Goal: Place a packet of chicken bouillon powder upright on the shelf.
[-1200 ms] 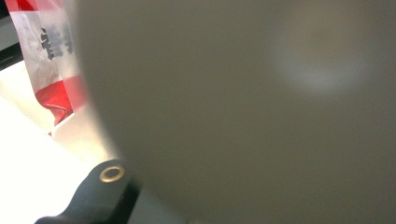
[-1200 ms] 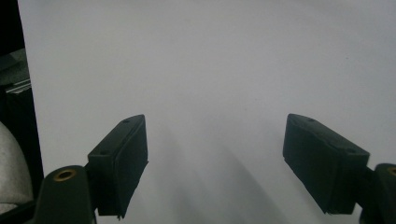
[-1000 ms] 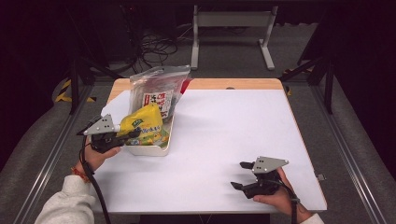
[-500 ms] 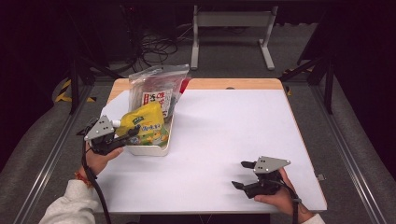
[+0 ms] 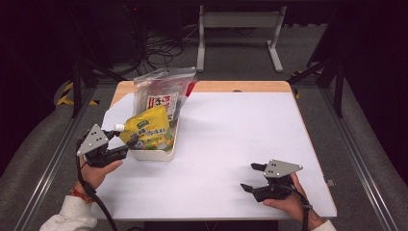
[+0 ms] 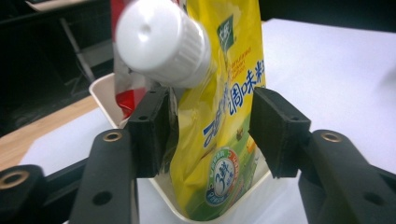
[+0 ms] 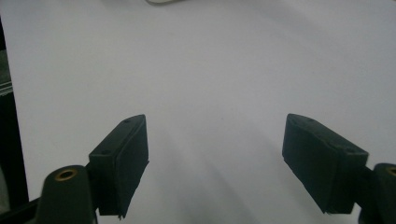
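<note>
Left gripper view: tongs (image 6: 210,135) astride yellow pouch (image 6: 224,116)

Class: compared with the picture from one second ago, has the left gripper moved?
Yes. The left gripper has drawn back toward the person and leftward, judged against the white tray; the yellow pouch sits between its jaws.

A white surface (image 5: 226,144) with a wooden strip along its far edge carries a white tray (image 5: 159,153) near the left edge, holding a yellow pouch (image 5: 146,132) and a clear bag (image 5: 161,94).
</note>
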